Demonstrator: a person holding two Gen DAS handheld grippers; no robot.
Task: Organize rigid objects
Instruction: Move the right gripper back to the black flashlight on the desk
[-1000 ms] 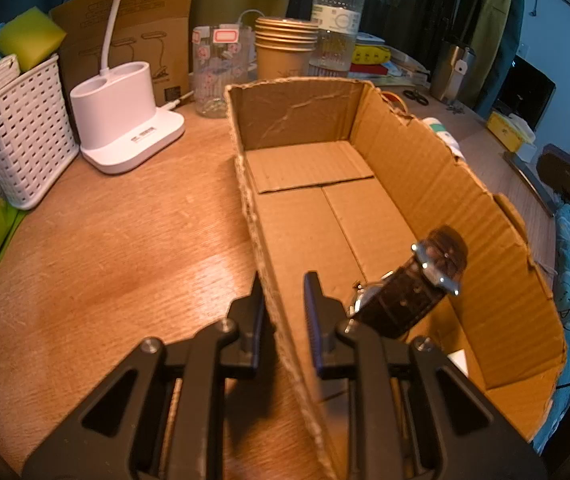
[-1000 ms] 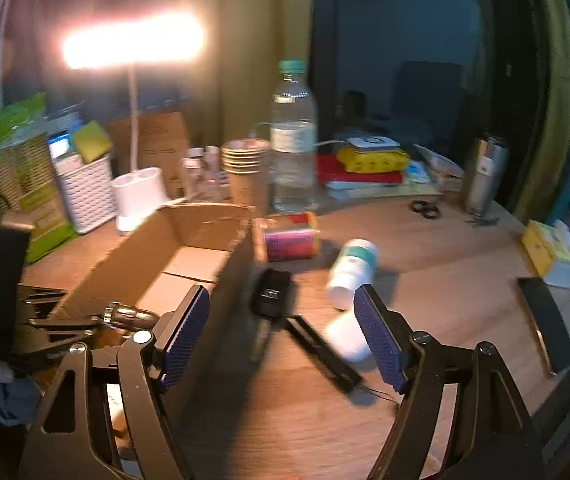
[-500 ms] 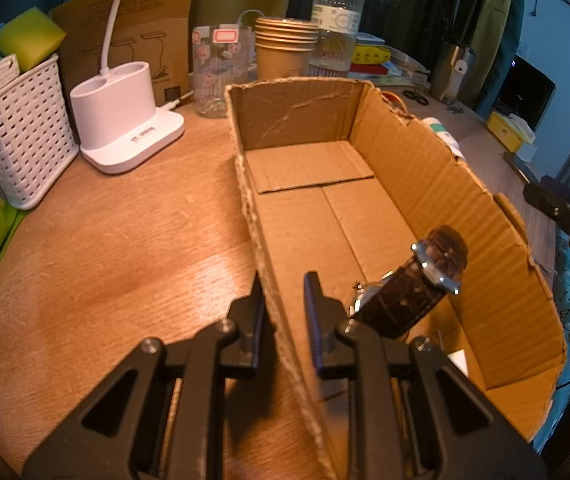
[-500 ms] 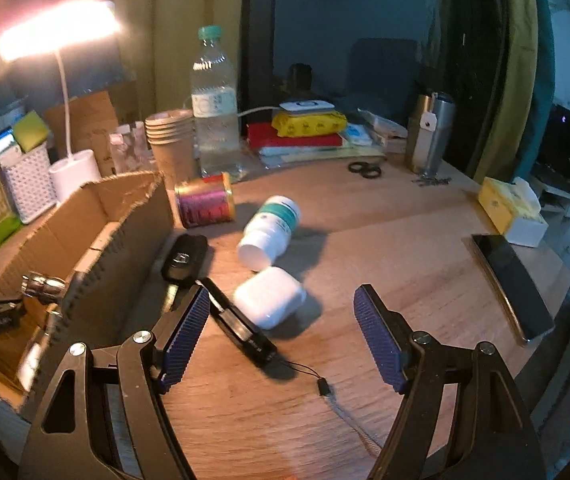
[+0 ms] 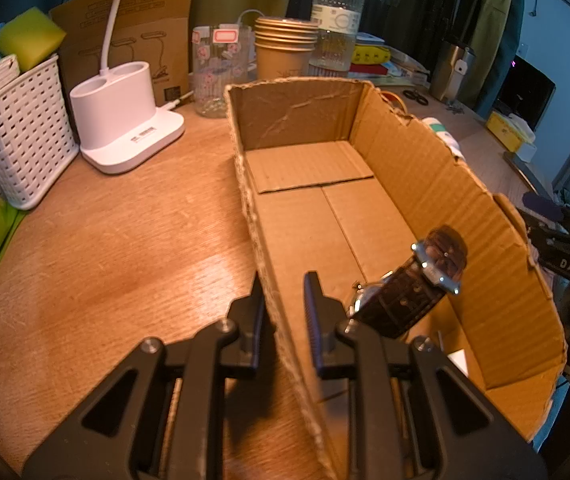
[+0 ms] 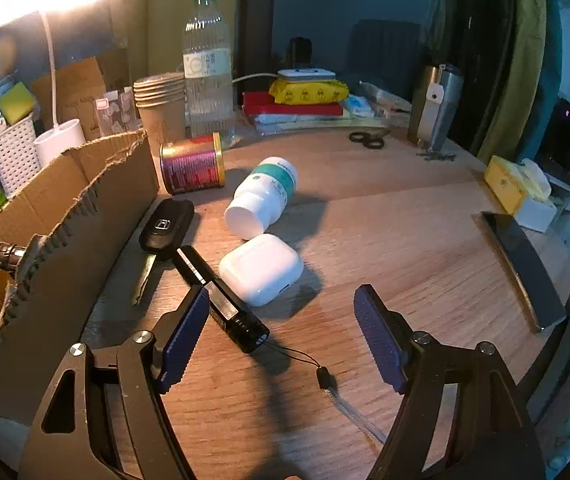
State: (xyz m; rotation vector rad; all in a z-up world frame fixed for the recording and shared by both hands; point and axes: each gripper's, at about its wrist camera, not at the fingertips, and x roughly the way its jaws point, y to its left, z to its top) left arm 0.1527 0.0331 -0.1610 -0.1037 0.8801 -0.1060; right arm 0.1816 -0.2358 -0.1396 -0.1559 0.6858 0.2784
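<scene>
My left gripper (image 5: 283,300) is shut on the left wall of the open cardboard box (image 5: 261,240). A brown-strap wristwatch (image 5: 413,288) lies inside the box near its front. My right gripper (image 6: 281,332) is open and empty, low over the table. Just ahead of it lie a white earbuds case (image 6: 261,268), a black flashlight (image 6: 221,300) with a lanyard, a black car key (image 6: 165,226), a white pill bottle (image 6: 265,196) on its side and a red can (image 6: 193,162) on its side. The box wall (image 6: 69,240) stands to their left.
A white lamp base (image 5: 125,128), white basket (image 5: 17,132), glass (image 5: 217,72), paper cups (image 5: 285,52) and water bottle (image 5: 335,20) stand behind the box. A steel flask (image 6: 437,108), scissors (image 6: 367,140), yellow tissue box (image 6: 519,192) and black phone (image 6: 521,264) lie to the right.
My right gripper has swung right and come down closer to the loose objects on the table. My left gripper has stayed shut on the box wall.
</scene>
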